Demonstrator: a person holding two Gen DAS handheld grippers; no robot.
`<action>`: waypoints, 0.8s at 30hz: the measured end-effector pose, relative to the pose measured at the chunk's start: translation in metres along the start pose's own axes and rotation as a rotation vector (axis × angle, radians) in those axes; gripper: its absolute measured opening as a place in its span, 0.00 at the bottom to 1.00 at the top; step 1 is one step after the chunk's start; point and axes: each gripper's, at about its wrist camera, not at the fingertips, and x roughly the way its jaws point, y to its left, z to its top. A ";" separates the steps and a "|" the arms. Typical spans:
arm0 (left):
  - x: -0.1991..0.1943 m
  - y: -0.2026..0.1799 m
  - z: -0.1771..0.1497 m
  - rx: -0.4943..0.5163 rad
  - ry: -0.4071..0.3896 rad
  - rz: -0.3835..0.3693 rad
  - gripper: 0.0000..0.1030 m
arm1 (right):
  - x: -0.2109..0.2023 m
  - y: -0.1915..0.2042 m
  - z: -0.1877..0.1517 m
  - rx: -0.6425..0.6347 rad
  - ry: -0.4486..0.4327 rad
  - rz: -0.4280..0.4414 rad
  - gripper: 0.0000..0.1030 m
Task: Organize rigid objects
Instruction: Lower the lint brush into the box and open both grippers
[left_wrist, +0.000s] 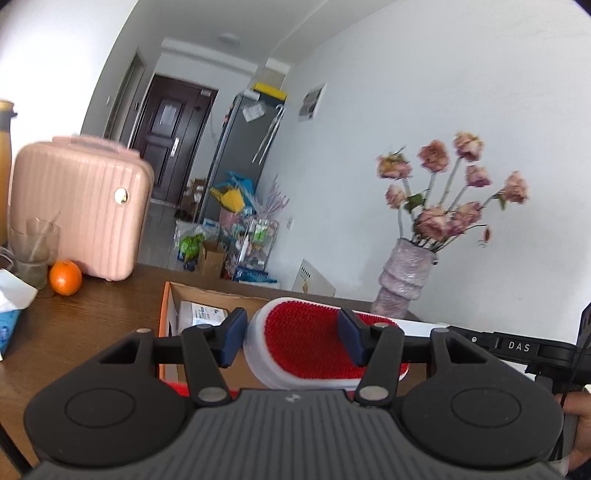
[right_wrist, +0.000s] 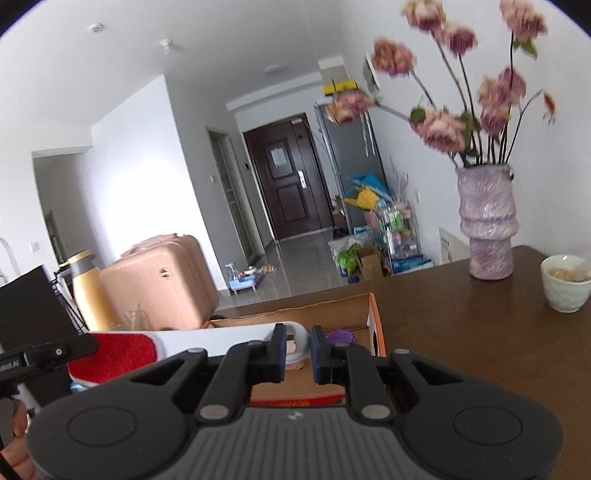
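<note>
Table (right_wrist: 480, 332): I see dark brown wood carrying everything here.
Suitcase (left_wrist: 81, 206): a pink ribbed case, upright at the table's far left edge.
Vase (right_wrist: 487, 229): mauve, holding faded pink flowers (right_wrist: 443, 125), standing on the table to the right of the box.
Cardboard box (left_wrist: 173, 306): open-topped with orange sides, directly under both my grippers; I can make out a purple item (right_wrist: 341, 336) and some packets inside.
Lint brush (left_wrist: 306, 343): white body with a red bristle face, held above the box, lying across between my two grippers.
Left gripper (left_wrist: 291, 338): my claw is clamped across the brush's red head, one pad on each side.
Right gripper (right_wrist: 297, 349): pressed almost together, pinching the brush's thin white handle end.
Bottle (right_wrist: 86, 291): yellow with a grey band, beside the suitcase.
Bowl (right_wrist: 565, 282): pale, at the right edge of the table, something crumbly in it.
Orange (left_wrist: 65, 277): sits on the table just in front of the suitcase.
</note>
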 end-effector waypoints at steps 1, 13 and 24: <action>0.012 0.005 0.001 -0.006 0.016 0.000 0.54 | 0.015 -0.004 0.002 0.012 0.016 -0.001 0.15; 0.128 0.079 -0.030 -0.106 0.234 0.108 0.52 | 0.144 -0.030 -0.031 0.028 0.225 -0.001 0.24; 0.124 0.054 -0.034 0.059 0.242 0.263 0.50 | 0.141 -0.003 -0.040 -0.134 0.182 -0.054 0.53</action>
